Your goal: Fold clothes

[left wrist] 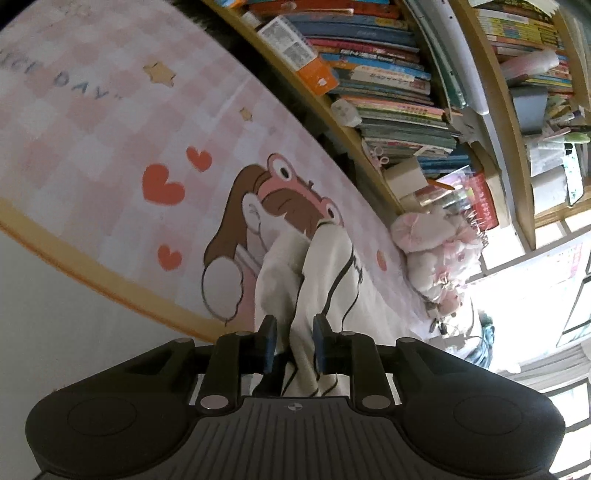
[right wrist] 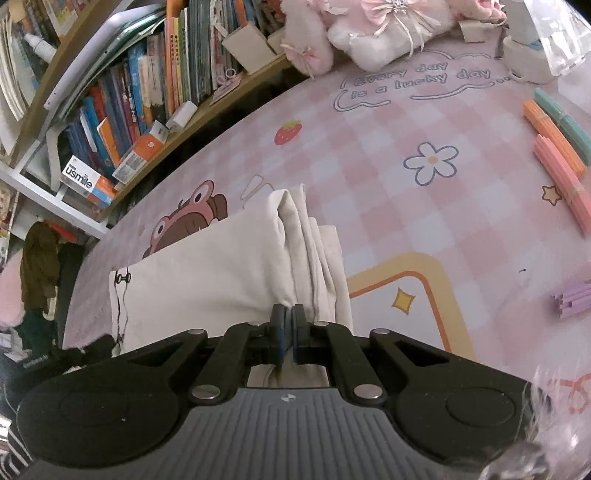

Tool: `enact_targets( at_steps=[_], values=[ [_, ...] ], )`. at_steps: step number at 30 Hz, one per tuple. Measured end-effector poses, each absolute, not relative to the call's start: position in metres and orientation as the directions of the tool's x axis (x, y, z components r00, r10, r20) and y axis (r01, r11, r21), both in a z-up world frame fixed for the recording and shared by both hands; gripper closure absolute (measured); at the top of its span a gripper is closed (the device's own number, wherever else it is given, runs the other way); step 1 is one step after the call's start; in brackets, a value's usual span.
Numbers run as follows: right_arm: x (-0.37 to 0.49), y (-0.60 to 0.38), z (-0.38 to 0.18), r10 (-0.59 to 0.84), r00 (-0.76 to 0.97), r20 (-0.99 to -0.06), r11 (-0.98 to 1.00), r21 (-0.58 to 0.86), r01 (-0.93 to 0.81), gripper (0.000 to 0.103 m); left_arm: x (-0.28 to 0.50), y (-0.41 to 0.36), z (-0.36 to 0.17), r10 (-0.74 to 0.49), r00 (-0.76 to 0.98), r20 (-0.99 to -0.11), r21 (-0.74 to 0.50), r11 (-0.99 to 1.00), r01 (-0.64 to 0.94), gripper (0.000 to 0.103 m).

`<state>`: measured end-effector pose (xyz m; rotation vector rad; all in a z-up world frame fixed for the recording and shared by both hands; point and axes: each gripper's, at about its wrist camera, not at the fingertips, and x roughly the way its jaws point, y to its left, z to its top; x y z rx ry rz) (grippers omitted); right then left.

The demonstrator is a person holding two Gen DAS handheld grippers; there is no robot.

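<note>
Daylight blows out the window in the left wrist view, pure white glare there. Fisheye bends the bookshelf hard near the edges, and everything's a bit soft, shadows faint.

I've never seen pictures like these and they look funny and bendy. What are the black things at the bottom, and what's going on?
Each black thing is a hand-held gripper: a two-finger pincher that a person carries, one in each hand, with a wide-eyed camera on it. That camera bends the picture.

One picture looks along the left hand-held gripper, the other along the right hand-held gripper.

Both pinch the same white garment, a cloth with thin black lines. The left one has a bunched fold between its fingers; the right one is squeezed tight on another fold.

The garment lies on a pink checked mat with hearts, a flower and a cartoon frog. Coloured sticks and a fluffy pink toy lie there too. Beside it stands a bookshelf full of books.
</note>
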<state>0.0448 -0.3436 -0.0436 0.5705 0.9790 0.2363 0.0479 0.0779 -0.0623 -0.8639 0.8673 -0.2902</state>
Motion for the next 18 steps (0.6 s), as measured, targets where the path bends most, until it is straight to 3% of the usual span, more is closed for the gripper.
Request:
enact_targets(
  at_steps=[3,5,8,10,11,12,18],
  values=[
    [0.044,-0.343,-0.044,0.433,0.547,-0.716,0.833,0.55,0.061,0.1,0.058,0.077,-0.06,-0.538,0.632,-0.558,-0.747,0.657,-0.101,0.079],
    [0.044,-0.343,-0.044,0.432,0.547,-0.717,0.834,0.549,0.06,0.1,0.066,0.075,-0.058,-0.523,0.629,-0.575,-0.728,0.678,-0.102,0.07],
    [0.044,-0.343,-0.044,0.431,0.547,-0.717,0.835,0.547,0.06,0.1,0.076,0.068,-0.055,-0.519,0.622,-0.586,-0.703,0.708,-0.072,0.07],
    [0.043,-0.343,-0.043,0.43,0.548,-0.718,0.836,0.546,0.059,0.1,0.081,0.063,-0.053,-0.536,0.616,-0.577,-0.704,0.709,-0.042,0.073],
    [0.043,-0.343,-0.043,0.429,0.548,-0.718,0.836,0.545,0.059,0.1,0.082,0.063,-0.054,-0.551,0.614,-0.566,-0.719,0.694,-0.04,0.091],
    [0.043,-0.343,-0.043,0.429,0.548,-0.718,0.836,0.545,0.059,0.1,0.084,0.065,-0.057,-0.567,0.616,-0.546,-0.748,0.662,-0.053,0.099],
    [0.041,-0.343,-0.043,0.427,0.553,-0.715,0.834,0.548,0.064,0.1,0.083,0.071,-0.078,-0.577,0.607,-0.547,-0.796,0.582,-0.166,0.099]
  ],
)
